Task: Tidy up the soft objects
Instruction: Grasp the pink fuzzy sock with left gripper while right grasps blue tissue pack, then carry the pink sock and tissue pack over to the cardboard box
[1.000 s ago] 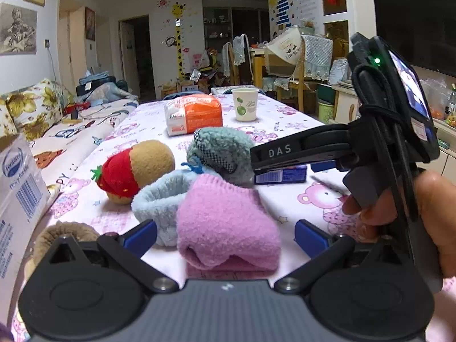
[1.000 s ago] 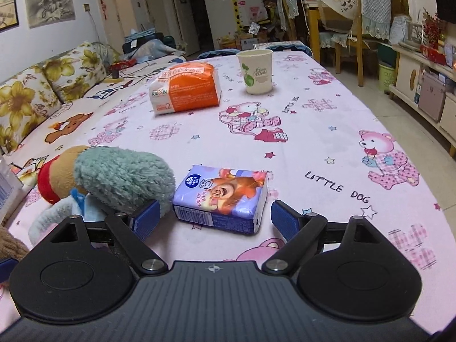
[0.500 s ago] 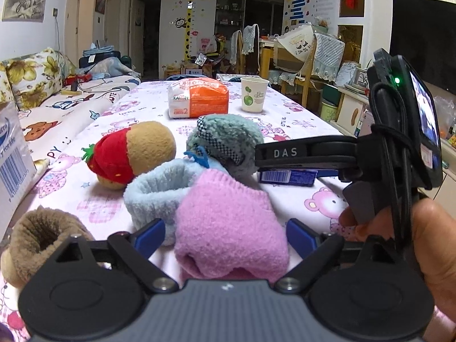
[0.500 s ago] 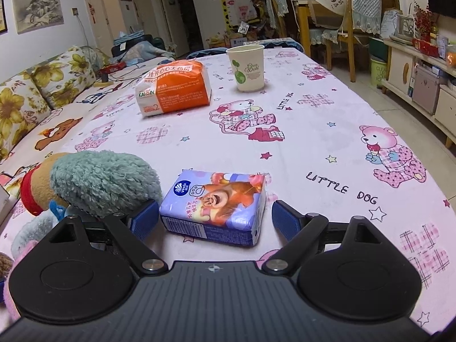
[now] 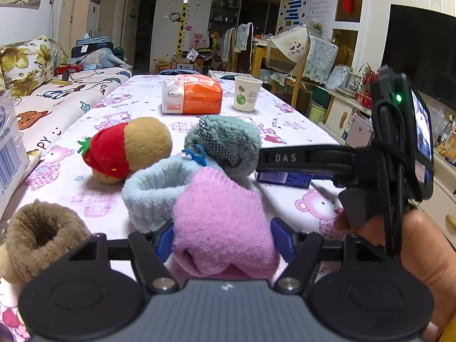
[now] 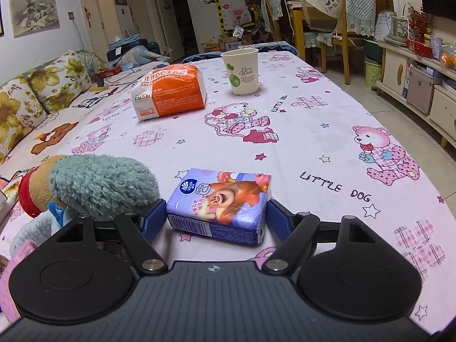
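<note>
From the left wrist view, the left tool [image 5: 222, 239] has the pink fuzzy sock [image 5: 222, 228] between its two blue fingers [image 5: 164, 239]; its jaws are closing, and both fingers sit right at the sock's sides, though whether they press into the fabric I cannot tell. The sock lies on the tabletop [image 5: 85, 188], which is covered in a pink bear-print cloth, and it touches the light blue sock [image 5: 151, 191] just behind it. Beyond those lie a grey-green plush piece [image 5: 225, 139] and a red and tan plush toy [image 5: 125, 148], with a brown fuzzy sock [image 5: 40, 236] at the near left. Farther back stand an orange tissue pack [image 5: 191, 98] and a paper cup [image 5: 246, 93]. At the right, a hand [image 5: 421, 259] holds the right tool, whose arm reaches over a blue packet. From the right wrist view, the right tool [image 6: 216, 218] straddles the blue tissue packet [image 6: 219, 202], which lies flat on the tabletop between its fingers; the jaws are closing, and each finger stands just beside the packet's end, with no clear squeeze visible. The grey-green plush piece lies just left of the left finger.
</note>
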`<action>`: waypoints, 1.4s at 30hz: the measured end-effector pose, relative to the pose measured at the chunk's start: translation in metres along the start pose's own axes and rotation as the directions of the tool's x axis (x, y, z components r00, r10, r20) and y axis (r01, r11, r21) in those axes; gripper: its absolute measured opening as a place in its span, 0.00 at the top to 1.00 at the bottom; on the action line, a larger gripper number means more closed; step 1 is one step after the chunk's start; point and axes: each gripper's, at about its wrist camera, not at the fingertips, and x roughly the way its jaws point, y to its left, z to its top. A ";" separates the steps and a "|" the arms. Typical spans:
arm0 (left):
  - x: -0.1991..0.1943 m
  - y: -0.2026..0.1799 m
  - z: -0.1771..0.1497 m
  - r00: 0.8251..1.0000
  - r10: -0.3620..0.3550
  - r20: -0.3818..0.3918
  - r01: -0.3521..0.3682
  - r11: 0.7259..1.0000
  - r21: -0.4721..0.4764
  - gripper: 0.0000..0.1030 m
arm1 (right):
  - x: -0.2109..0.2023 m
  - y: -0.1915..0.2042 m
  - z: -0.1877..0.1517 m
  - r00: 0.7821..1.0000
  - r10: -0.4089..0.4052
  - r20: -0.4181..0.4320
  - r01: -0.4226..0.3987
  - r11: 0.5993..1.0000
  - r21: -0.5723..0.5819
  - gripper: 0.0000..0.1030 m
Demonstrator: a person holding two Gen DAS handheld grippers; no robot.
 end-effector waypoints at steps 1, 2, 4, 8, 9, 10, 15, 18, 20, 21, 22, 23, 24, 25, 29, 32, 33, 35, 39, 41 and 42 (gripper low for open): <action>0.000 0.001 0.001 1.000 -0.001 0.002 0.001 1.000 -0.003 0.34 | -0.001 0.001 -0.001 1.000 0.000 0.001 0.000 1.000 -0.003 0.07; -0.001 0.002 0.002 1.000 -0.004 0.005 0.004 1.000 -0.006 0.34 | -0.002 0.001 -0.001 1.000 -0.003 0.002 0.003 1.000 -0.006 0.08; -0.005 0.005 0.003 1.000 -0.013 0.014 0.013 1.000 -0.013 0.34 | -0.003 0.003 -0.002 1.000 -0.007 0.002 0.007 1.000 -0.015 0.07; -0.012 0.010 0.006 0.999 -0.023 0.032 0.024 1.000 -0.019 0.34 | -0.004 0.004 -0.004 1.000 -0.027 -0.003 0.027 0.999 -0.038 0.08; -0.014 0.012 0.006 0.999 -0.024 0.036 0.025 0.999 -0.023 0.34 | -0.005 0.005 -0.005 0.999 -0.032 -0.004 0.031 0.998 -0.048 0.08; -0.016 0.013 0.007 0.999 -0.025 0.041 0.026 0.999 -0.027 0.34 | -0.007 0.006 -0.005 0.999 -0.036 -0.006 0.036 0.998 -0.057 0.08; -0.025 0.022 0.010 0.997 -0.025 0.068 0.028 0.999 -0.043 0.34 | -0.013 0.008 -0.007 0.999 -0.029 -0.016 0.028 0.998 -0.056 0.08; -0.032 0.026 0.011 0.996 -0.022 0.086 0.026 0.999 -0.046 0.34 | -0.017 0.005 -0.008 0.999 -0.032 -0.008 0.032 0.998 -0.058 0.08; -0.035 0.028 0.012 0.995 -0.022 0.095 0.026 0.999 -0.047 0.34 | -0.018 0.003 -0.010 0.999 -0.027 -0.018 0.026 0.999 -0.039 0.08; -0.036 0.030 0.012 0.995 -0.021 0.099 0.026 0.999 -0.046 0.34 | -0.018 0.001 -0.010 0.999 -0.021 -0.024 0.020 0.999 -0.025 0.08; -0.038 0.031 0.012 0.994 -0.020 0.103 0.025 0.999 -0.045 0.34 | -0.019 0.000 -0.011 0.999 -0.017 -0.027 0.017 1.000 -0.013 0.08; -0.039 0.032 0.012 0.994 -0.019 0.109 0.024 0.999 -0.046 0.34 | -0.020 -0.001 -0.012 0.999 -0.016 -0.028 0.016 1.000 -0.005 0.08; -0.041 0.034 0.012 0.993 -0.018 0.113 0.023 0.999 -0.046 0.34 | -0.021 -0.001 -0.012 0.999 -0.018 -0.028 0.017 1.000 -0.002 0.08; -0.043 0.036 0.012 0.993 -0.017 0.118 0.023 0.999 -0.047 0.34 | -0.022 -0.002 -0.013 0.999 -0.021 -0.027 0.021 1.000 -0.002 0.08; -0.050 0.039 0.011 0.989 -0.014 0.144 0.020 0.999 -0.041 0.34 | -0.027 0.000 -0.016 0.999 -0.039 -0.021 0.039 0.999 -0.014 0.08; -0.055 0.039 0.010 0.986 -0.005 0.168 0.008 1.000 -0.017 0.34 | -0.030 0.003 -0.017 0.999 -0.034 -0.016 0.034 0.999 -0.007 0.08; -0.057 0.040 0.011 0.985 -0.005 0.174 0.008 1.000 -0.013 0.34 | -0.031 0.004 -0.017 0.999 -0.029 -0.014 0.029 1.000 -0.004 0.08; -0.060 0.041 0.011 0.982 -0.009 0.187 0.010 1.000 -0.007 0.34 | -0.031 0.006 -0.018 1.000 -0.022 -0.010 0.022 1.000 -0.006 0.08; -0.063 0.043 0.011 0.980 -0.003 0.199 0.003 1.000 0.000 0.34 | -0.030 0.007 -0.020 1.000 -0.015 -0.013 0.015 1.000 0.008 0.08; -0.065 0.046 0.010 0.979 0.000 0.203 0.001 1.000 -0.006 0.34 | -0.031 0.007 -0.021 1.000 -0.013 -0.013 0.013 1.000 0.021 0.08; -0.066 0.046 0.010 0.979 0.000 0.204 0.002 1.000 -0.009 0.34 | -0.032 0.007 -0.022 1.000 -0.012 -0.011 0.012 1.000 0.023 0.08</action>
